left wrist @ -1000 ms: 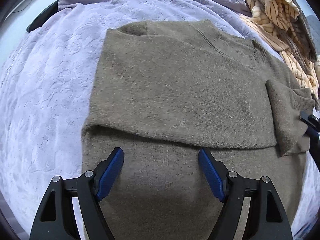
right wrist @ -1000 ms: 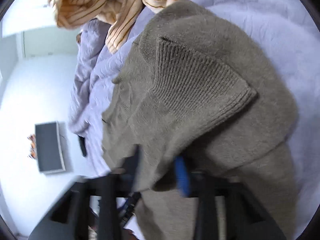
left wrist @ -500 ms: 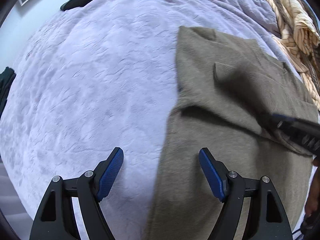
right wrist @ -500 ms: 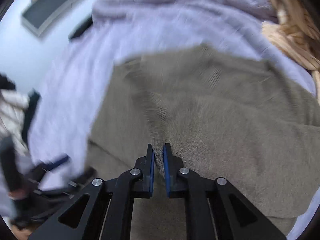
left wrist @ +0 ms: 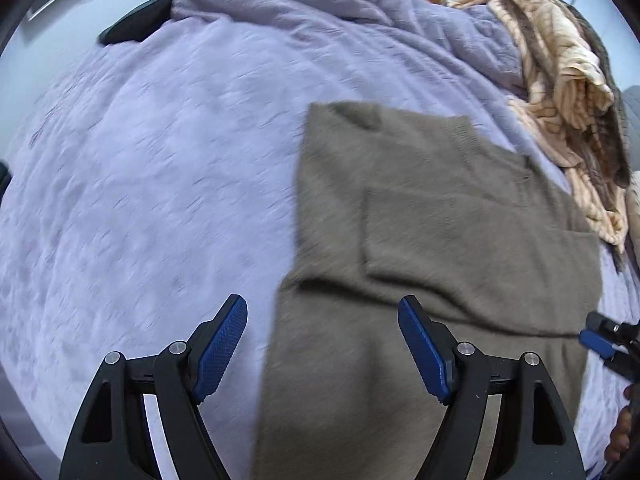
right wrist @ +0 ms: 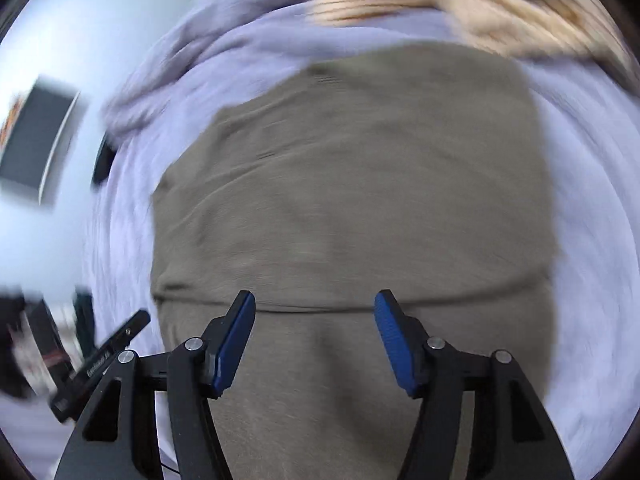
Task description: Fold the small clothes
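Sweater (left wrist: 460, 240) is lying sleeve-folded on the bed (left wrist: 160, 180) while left tool (left wrist: 322, 344) is hovering wide and right tool (right wrist: 314, 338) is opening, both empty.

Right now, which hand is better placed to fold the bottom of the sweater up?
Probably the right. The right gripper, jaws opening and empty, hangs centred over the sweater. The left gripper straddles its side edge, half over the blanket.

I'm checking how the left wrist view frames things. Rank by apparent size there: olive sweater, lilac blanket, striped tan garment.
1. lilac blanket
2. olive sweater
3. striped tan garment, though it lies farther off and is cut by the edge.
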Available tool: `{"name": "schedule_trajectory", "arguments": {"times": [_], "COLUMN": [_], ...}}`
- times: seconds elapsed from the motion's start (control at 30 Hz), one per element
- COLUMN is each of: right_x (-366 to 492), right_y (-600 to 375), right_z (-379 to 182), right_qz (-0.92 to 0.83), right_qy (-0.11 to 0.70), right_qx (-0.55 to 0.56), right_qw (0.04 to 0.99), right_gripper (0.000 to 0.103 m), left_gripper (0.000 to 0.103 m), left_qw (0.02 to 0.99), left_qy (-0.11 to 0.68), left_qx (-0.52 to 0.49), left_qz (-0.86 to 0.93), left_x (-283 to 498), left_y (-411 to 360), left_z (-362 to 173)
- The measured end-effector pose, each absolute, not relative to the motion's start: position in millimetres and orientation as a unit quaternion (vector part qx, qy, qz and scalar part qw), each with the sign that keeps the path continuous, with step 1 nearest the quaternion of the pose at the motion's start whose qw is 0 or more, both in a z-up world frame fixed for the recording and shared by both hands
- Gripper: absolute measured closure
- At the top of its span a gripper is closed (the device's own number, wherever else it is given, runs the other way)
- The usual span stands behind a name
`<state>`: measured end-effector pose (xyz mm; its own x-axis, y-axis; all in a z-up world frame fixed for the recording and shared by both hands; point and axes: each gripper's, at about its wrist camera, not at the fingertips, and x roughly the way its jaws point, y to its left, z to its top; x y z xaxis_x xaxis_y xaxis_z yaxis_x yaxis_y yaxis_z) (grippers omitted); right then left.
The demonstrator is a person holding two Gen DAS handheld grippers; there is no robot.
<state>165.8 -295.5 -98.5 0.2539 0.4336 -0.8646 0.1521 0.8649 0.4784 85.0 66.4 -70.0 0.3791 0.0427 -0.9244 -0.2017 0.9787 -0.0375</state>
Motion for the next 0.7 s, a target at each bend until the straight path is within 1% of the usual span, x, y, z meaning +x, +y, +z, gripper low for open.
{"name": "schedule_trajectory", "arguments": {"times": [0.07,0.2,0.27,0.3,0.37,0.43,0.53,0.6,0.63,0.67,0.7], "right_x": [153,144,147,147,148,146,146,145,145,144,144], "right_y": [-343,-398,-412,-415,-420,-425,-426,-432,-432,-432,-430], "right_z": [-110,-137,-151,-154,-151,-144,-149,-151,-148,-145,-141], "right_qz": [0.044,0.001,-0.006,-0.012,-0.029,-0.042,-0.047,-0.037,-0.035,-0.033,-0.032], "right_qy": [0.599,0.570,0.553,0.544,0.524,0.518,0.544,0.551,0.552,0.554,0.561], "right_qx": [0.316,0.429,0.477,0.497,0.512,0.496,0.445,0.439,0.435,0.431,0.423], "right_qw": [0.735,0.701,0.683,0.676,0.680,0.696,0.709,0.708,0.710,0.711,0.711], "right_gripper": [0.049,0.050,0.078,0.096,0.096,0.096,0.096,0.096,0.091,0.090,0.086], "left_gripper": [0.024,0.024,0.024,0.024,0.024,0.024,0.023,0.023,0.023,0.023,0.023], "left_qw": [0.830,0.830,0.823,0.815,0.800,0.802,0.806,0.803,0.801,0.799,0.798], "left_qy": [0.552,0.555,0.566,0.577,0.598,0.596,0.590,0.595,0.598,0.600,0.601], "left_qx": [-0.062,-0.044,-0.034,-0.022,0.000,0.004,0.026,0.025,0.022,0.019,0.018], "left_qz": [0.056,0.029,0.030,0.037,0.049,0.041,0.032,0.033,0.035,0.037,0.038], "left_x": [106,149,161,165,165,158,151,152,150,148,147], "left_y": [51,18,9,6,3,4,0,0,1,3,3], "left_z": [-72,-82,-93,-101,-117,-124,-124,-122,-120,-118,-116]}}
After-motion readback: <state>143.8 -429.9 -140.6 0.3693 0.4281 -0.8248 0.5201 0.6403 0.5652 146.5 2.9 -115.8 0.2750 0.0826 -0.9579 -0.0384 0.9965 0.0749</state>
